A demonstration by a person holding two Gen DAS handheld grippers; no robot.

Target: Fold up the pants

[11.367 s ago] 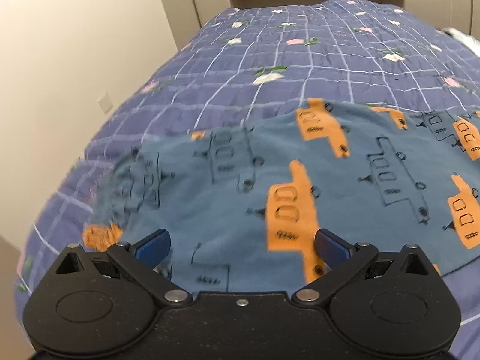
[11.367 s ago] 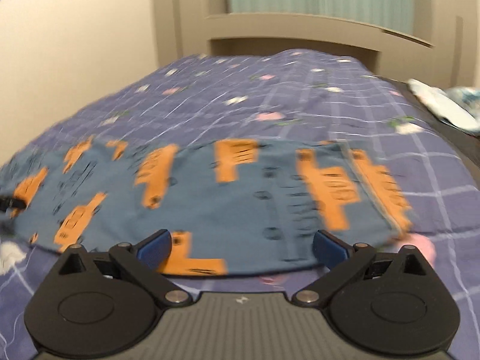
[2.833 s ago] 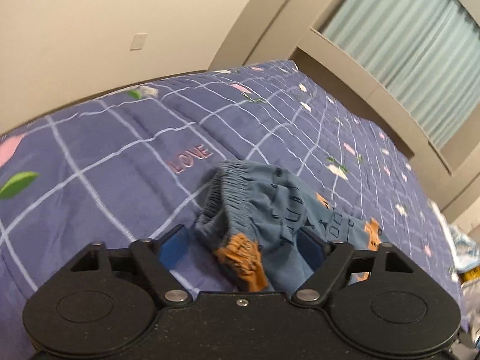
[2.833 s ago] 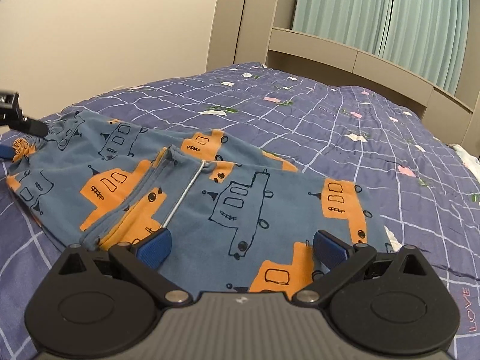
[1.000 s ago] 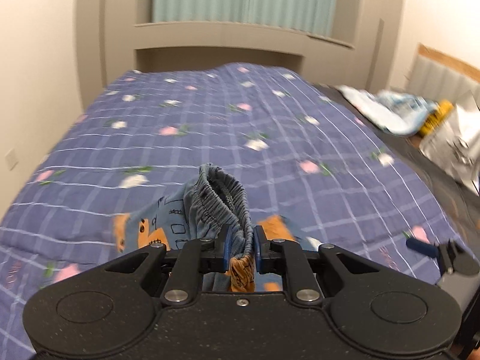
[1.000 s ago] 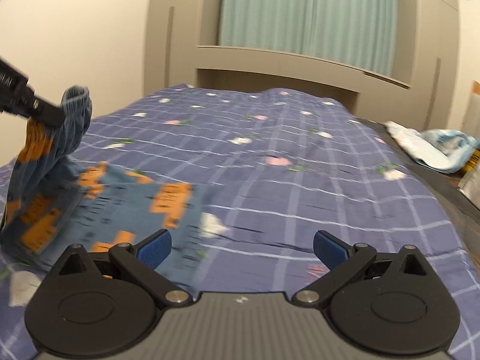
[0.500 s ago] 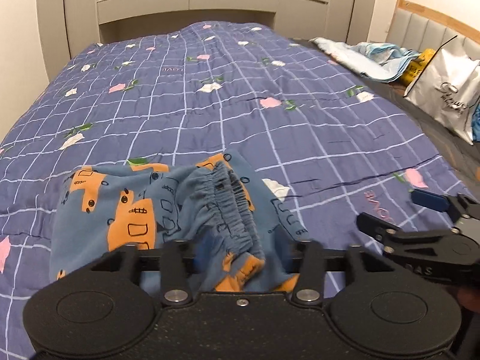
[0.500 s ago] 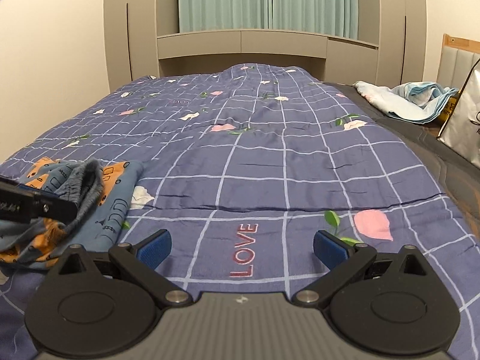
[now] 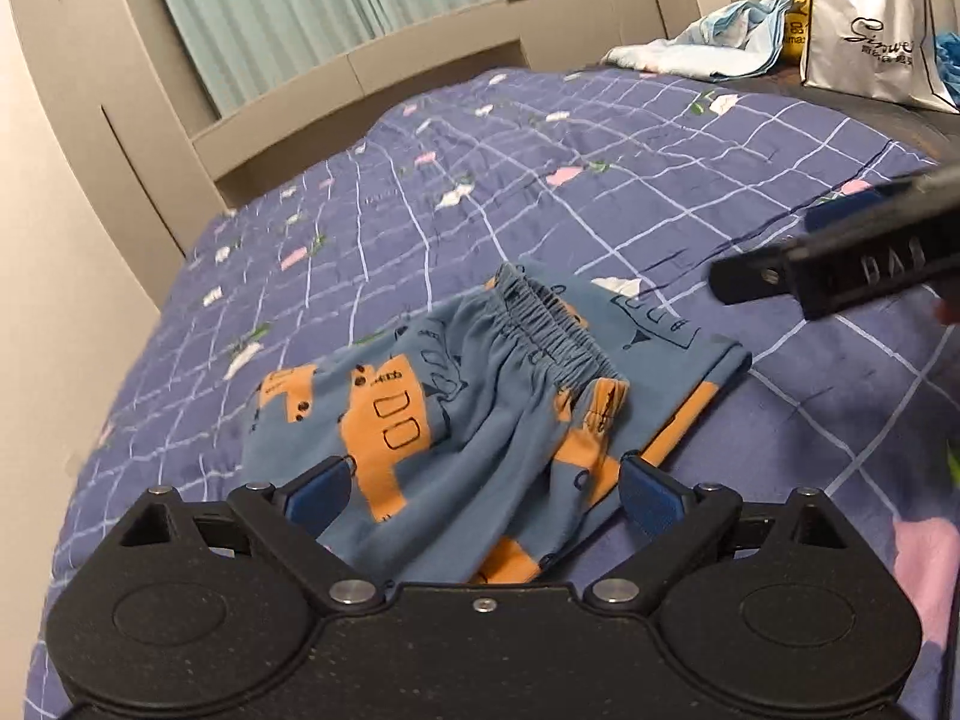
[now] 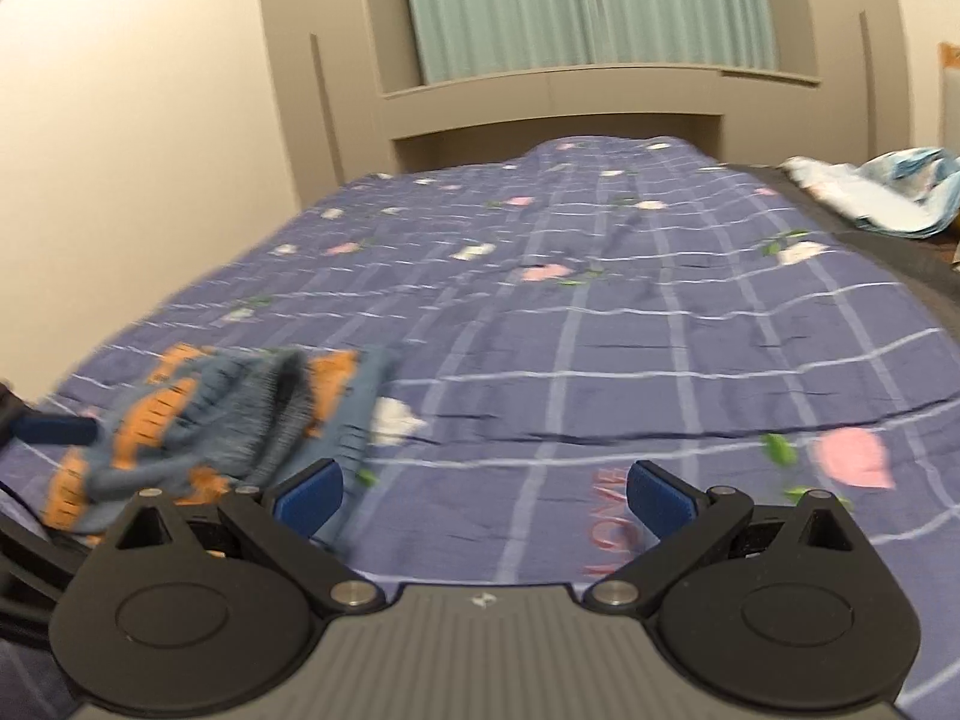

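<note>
Bed point(image 9: 600, 192) fills both views, covered by one purple quilt point(image 10: 660, 324) with a white grid, pink and white flower prints and a red "LOVE" word at lower right centre of the right wrist view. Beige built-in headboard unit point(image 10: 540, 102) sits at top centre, teal curtains point(image 10: 588, 6) above it, and a plain cream wall point(image 10: 132, 120) takes the upper left. In the left wrist view, upper right: one white shopping bag point(image 9: 870, 24) with script lettering, one crumpled light blue cloth point(image 9: 714, 42) beside it, something yellow between them, too small to tell. One pair of pants point(image 9: 480, 420), blue with orange vehicle prints, lies folded in a loose bundle on the quilt, centre of the left wrist view, elastic waistband on top and pointing to the upper right; in the right wrist view the pants sit at lower left, blurred. Two claws. Left claw point(image 9: 483, 489) is low in its own frame, jaws opening wide, the near end of the pants lying between the blue pads, which stand clear of the cloth: released. Right claw point(image 10: 483, 495) is released too, pads wide apart over bare quilt, with the pants just left of its left pad; it also shows as a dark bar at the right edge of the left wrist view.
</note>
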